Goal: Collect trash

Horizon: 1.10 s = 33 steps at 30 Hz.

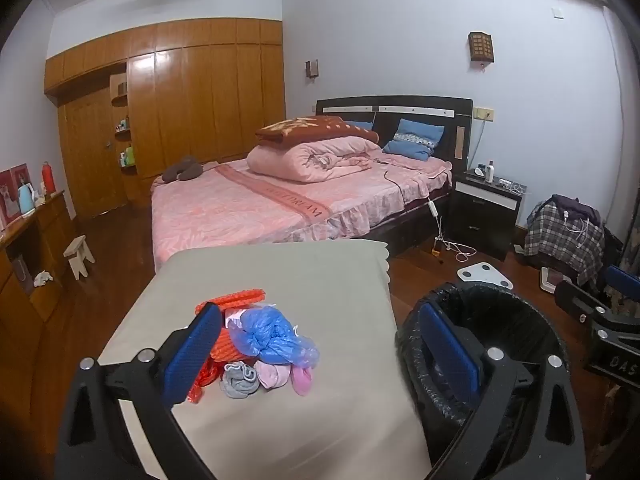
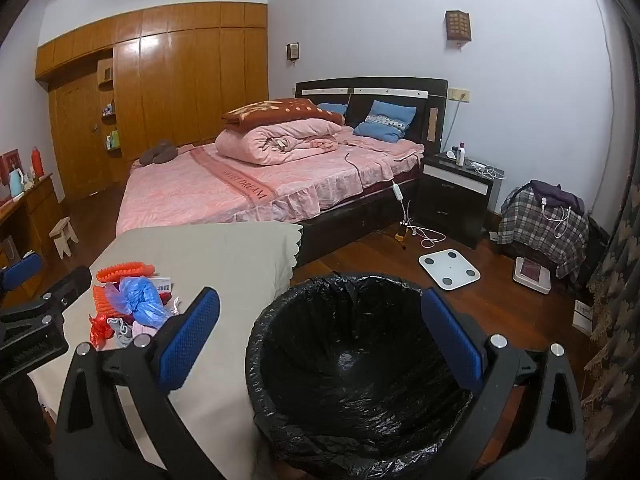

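Trash pile (image 1: pixel 256 344): orange mesh netting, crumpled blue plastic bag (image 1: pixel 272 336), grey and pink fabric scraps, small white box, heaped on left part of beige cloth-covered table (image 1: pixel 280 272). Round bin lined with black plastic bag (image 2: pixel 360 360) stands on wood floor just beside table's right edge, nothing visible inside. Left gripper (image 1: pixel 320 352) spread wide, hovering over pile, gripping nothing. Right gripper (image 2: pixel 320 344) spread wide above bin, gripping nothing. Pink-covered bed (image 2: pixel 248 188) behind table.

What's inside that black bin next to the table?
The bin holds only its crinkled black bag liner, with no rubbish visible. Its nearest inner wall is hidden below the picture's edge, so that part stays unseen.
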Each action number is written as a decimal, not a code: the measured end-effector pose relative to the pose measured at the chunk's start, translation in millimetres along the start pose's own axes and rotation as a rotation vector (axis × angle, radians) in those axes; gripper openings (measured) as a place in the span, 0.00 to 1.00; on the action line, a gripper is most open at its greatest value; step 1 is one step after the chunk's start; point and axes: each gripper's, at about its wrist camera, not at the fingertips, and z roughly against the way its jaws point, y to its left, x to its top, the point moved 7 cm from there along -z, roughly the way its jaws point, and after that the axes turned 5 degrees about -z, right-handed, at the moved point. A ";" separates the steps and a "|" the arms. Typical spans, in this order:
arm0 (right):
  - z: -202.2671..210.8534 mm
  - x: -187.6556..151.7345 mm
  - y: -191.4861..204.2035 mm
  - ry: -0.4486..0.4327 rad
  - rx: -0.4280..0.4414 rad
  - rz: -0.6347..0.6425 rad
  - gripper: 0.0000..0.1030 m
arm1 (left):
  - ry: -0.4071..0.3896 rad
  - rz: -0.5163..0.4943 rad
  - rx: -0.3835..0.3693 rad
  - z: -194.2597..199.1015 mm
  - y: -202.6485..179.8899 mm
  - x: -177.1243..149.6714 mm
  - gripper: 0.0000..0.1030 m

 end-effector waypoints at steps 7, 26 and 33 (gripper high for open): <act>0.0 -0.1 0.1 0.001 0.000 0.000 0.95 | 0.009 -0.003 0.006 -2.0 2.3 -0.7 0.94; -0.3 -0.4 0.1 0.006 0.001 0.001 0.95 | 0.004 -0.007 0.005 -0.1 0.8 1.1 0.94; 0.0 0.3 1.5 0.007 0.002 0.000 0.95 | 0.003 -0.007 0.006 -0.1 0.6 0.9 0.94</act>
